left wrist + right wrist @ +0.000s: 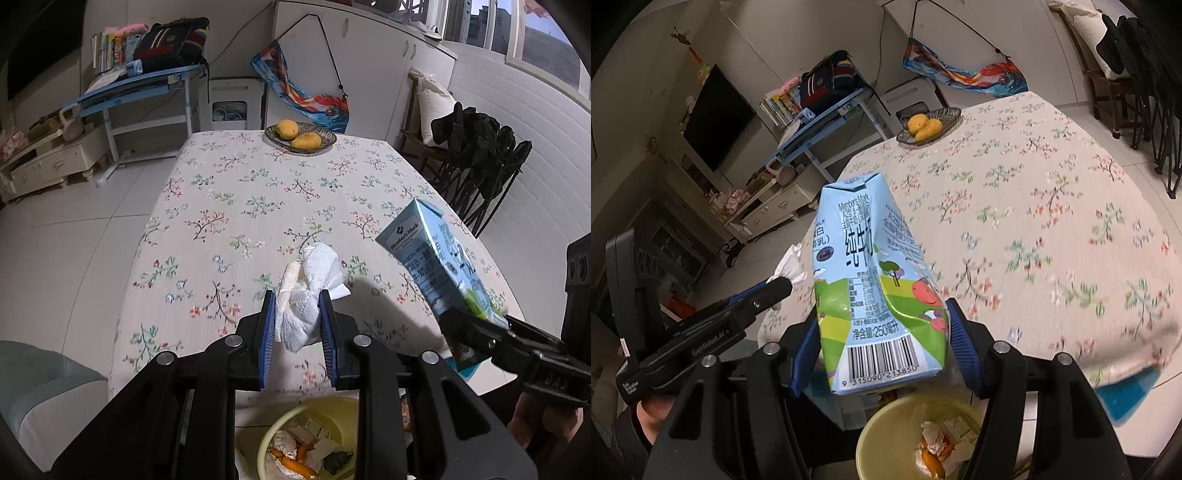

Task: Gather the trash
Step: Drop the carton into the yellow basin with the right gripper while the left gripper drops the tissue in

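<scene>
Tissue (308, 295) pinched by left tool (297, 325) | milk carton (875, 291) clamped in right tool (882, 354) | floral tablecloth (258, 206)

Both tools, left tool (297, 325) and right tool (882, 347), are matte black with silver screws (blue ribbed pads (266, 332)).

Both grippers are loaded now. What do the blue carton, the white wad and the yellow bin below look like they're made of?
Milk carton: coated paperboard with a slight sheen, judging by its printed panels, folded top and dented corner. Crumpled tissue: soft matte paper, embossed and creased, probably a paper towel. Trash bin: likely smooth moulded plastic, pale yellow with an even rounded rim.
</scene>
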`<state>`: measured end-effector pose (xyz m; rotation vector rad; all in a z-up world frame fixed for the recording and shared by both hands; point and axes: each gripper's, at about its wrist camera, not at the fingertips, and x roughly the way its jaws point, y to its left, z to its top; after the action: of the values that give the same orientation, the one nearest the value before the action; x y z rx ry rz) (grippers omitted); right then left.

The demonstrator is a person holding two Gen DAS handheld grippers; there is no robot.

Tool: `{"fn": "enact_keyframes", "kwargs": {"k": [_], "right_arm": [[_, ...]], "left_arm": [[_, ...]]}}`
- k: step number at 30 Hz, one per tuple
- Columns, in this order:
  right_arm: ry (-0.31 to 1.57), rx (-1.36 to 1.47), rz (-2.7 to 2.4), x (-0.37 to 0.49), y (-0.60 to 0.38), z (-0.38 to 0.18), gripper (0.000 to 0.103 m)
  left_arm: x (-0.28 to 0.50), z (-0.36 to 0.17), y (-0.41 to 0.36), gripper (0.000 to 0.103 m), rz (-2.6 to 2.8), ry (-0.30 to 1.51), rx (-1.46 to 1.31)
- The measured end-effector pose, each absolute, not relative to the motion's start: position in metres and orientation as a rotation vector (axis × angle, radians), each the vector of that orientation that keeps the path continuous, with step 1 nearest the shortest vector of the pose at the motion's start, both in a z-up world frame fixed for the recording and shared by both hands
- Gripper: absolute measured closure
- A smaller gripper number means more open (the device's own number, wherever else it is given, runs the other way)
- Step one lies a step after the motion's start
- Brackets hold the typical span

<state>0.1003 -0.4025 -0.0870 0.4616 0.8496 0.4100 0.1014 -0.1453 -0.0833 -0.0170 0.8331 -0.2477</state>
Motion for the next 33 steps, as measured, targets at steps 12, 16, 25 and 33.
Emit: {"fn": "enact_keyframes", "kwargs": {"k": [12,16,25,33], "right_arm": [[0.903,0.407,0.443,0.060,-0.390,-0.093,0.041],[0.928,0.379,0.456,0.044,-0.382,-0.097,0.041],[1.038,0.278,0.464,0.020,-0.362,-0.118,0.041],[1.145,0.164,0.449,0.009,-0.347,-0.140,0.041]], "left_arm": [[0.068,-0.087,-0.138,0.081,-0.255,0.834,-0.022],[0.053,-0.089,-0.134,0.081,-0.260,0.837,-0.028],[0.028,-0.091,-0.133,0.081,-0.276,0.844,-0.023],[0.009,-0.101,-0.137,0.081,-0.298,0.877,0.002]]}}
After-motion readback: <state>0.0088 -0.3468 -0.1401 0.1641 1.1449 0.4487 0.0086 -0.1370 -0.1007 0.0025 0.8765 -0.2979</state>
